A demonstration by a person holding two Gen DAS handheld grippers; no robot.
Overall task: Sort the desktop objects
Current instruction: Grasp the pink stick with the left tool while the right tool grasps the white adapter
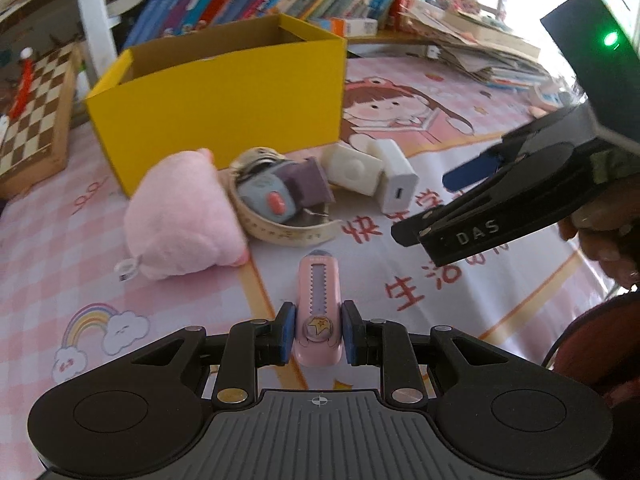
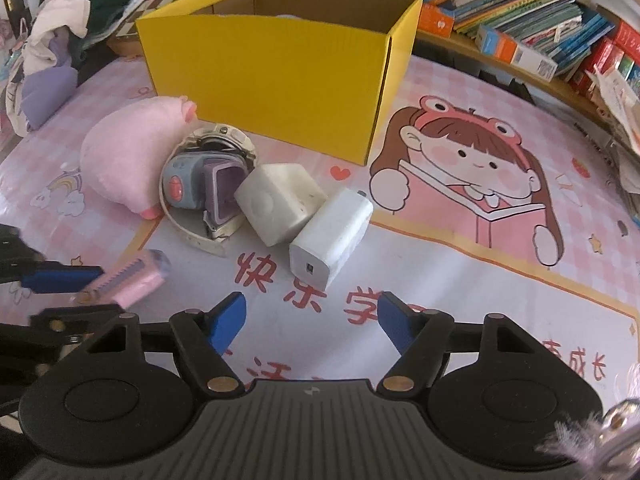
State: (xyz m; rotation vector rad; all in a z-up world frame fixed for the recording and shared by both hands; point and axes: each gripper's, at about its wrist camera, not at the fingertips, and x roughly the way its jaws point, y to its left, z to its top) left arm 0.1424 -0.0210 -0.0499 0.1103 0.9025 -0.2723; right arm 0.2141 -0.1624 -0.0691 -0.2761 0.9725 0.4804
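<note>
My left gripper (image 1: 318,330) is shut on a pink utility knife (image 1: 319,308), its blue pads pressed on both sides; the knife (image 2: 134,280) also shows in the right wrist view, blurred. My right gripper (image 2: 312,322) stands open above the mat with nothing between its fingers, just short of a white charger (image 2: 332,232). Beside the charger lie a white cube adapter (image 2: 278,200), a grey and purple watch pile (image 2: 200,184) and a pink plush toy (image 2: 128,156). A yellow cardboard box (image 2: 272,72) stands open behind them.
The desk wears a pink cartoon mat (image 2: 480,184). Books (image 2: 520,4) line the shelf at the back. A chessboard (image 1: 36,116) lies left of the box. A heap of clothes (image 2: 60,40) sits at the far left. Stacked papers (image 1: 480,48) are at the back right.
</note>
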